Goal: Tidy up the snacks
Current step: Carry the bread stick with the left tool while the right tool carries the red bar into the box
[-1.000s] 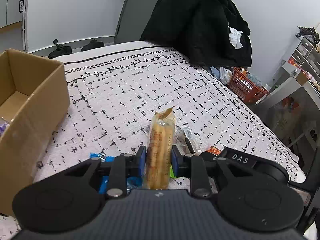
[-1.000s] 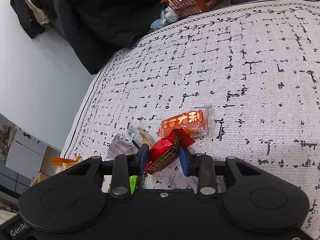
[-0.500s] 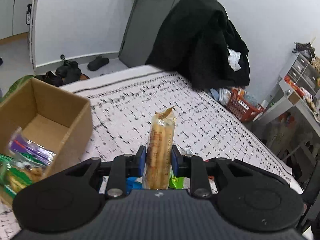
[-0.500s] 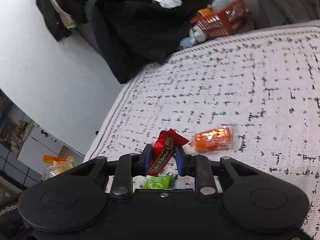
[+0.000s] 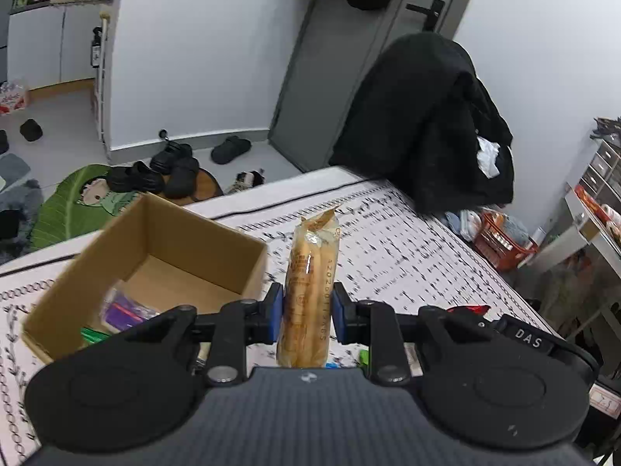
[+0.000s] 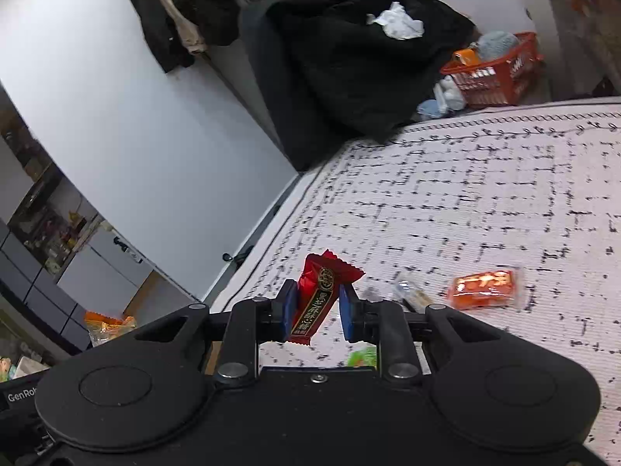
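Cardboard box (image 5: 116,248) sits on the patterned surface (image 5: 407,256), left of the left gripper (image 5: 307,310), whose blue fingers (image 5: 274,308) pinch an upright tan breadstick packet (image 5: 310,291) between them. On the right gripper (image 6: 316,308), fingers (image 6: 289,306) clamp a red candy wrapper (image 6: 316,295); an orange packet (image 6: 485,289) lies on the surface further right.

Tan snack pack (image 5: 309,291); red candy wrapper (image 6: 316,295); black-on-white bedspread (image 6: 465,209)
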Action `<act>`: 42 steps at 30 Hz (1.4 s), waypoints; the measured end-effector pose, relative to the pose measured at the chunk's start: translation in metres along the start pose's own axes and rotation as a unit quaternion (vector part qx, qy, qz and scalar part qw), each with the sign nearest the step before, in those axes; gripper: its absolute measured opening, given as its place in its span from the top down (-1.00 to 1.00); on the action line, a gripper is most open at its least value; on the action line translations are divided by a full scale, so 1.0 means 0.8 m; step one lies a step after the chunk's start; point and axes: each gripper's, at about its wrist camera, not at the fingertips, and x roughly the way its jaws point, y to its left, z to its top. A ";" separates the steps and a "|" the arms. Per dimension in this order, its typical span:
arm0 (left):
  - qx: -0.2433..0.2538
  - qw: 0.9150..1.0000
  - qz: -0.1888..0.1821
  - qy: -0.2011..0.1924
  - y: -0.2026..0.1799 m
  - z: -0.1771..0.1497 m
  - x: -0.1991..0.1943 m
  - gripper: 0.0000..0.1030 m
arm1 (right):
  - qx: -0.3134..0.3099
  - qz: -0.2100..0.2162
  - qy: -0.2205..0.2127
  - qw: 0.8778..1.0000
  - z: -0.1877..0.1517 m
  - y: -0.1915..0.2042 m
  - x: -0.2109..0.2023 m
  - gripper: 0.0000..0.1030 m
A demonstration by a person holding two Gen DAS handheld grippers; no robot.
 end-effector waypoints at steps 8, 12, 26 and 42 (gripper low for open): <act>-0.013 1.000 0.020 -0.012 0.034 0.016 -0.016 0.51 | -0.021 0.019 0.001 1.000 -0.006 0.032 0.003 0.55; -0.017 0.999 0.029 -0.015 0.049 0.021 -0.022 0.51 | -0.032 0.032 0.001 0.999 -0.011 0.052 0.004 0.55; -0.033 0.998 0.061 -0.009 0.106 0.032 -0.029 0.51 | -0.079 0.088 0.015 0.993 -0.041 0.134 0.008 0.56; -0.058 0.997 0.055 0.013 0.146 0.037 -0.003 0.51 | -0.108 0.095 0.077 0.987 -0.080 0.174 0.040 0.39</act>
